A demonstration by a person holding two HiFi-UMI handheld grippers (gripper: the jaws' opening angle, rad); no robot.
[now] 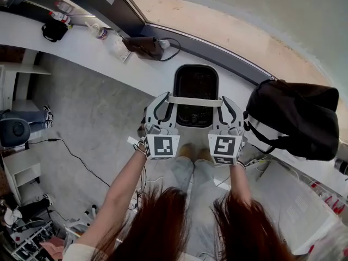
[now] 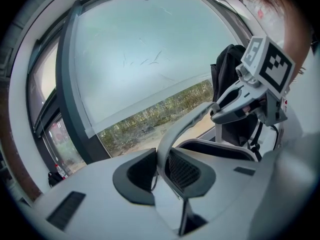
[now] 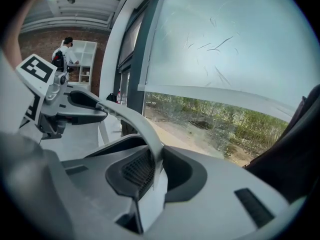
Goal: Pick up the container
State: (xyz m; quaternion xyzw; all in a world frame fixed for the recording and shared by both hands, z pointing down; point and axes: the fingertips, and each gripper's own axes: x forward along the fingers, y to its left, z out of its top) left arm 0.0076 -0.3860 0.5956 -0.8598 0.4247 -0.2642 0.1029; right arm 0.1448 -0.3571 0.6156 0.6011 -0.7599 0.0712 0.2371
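Note:
The container is a dark bin with a white rim and a pale arched handle, seen from above by the white window ledge. My left gripper is shut on the handle's left end and my right gripper on its right end. In the left gripper view the pads of the left gripper press on the handle strip, which arcs over to the right gripper, above the container's rim. The right gripper view mirrors this: right gripper, handle. I cannot tell whether the container rests on anything.
A black backpack sits on the ledge just right of the container. Further left on the ledge lie a dark pouch, bottles and a cable. A big window lies ahead. A person stands by distant shelves.

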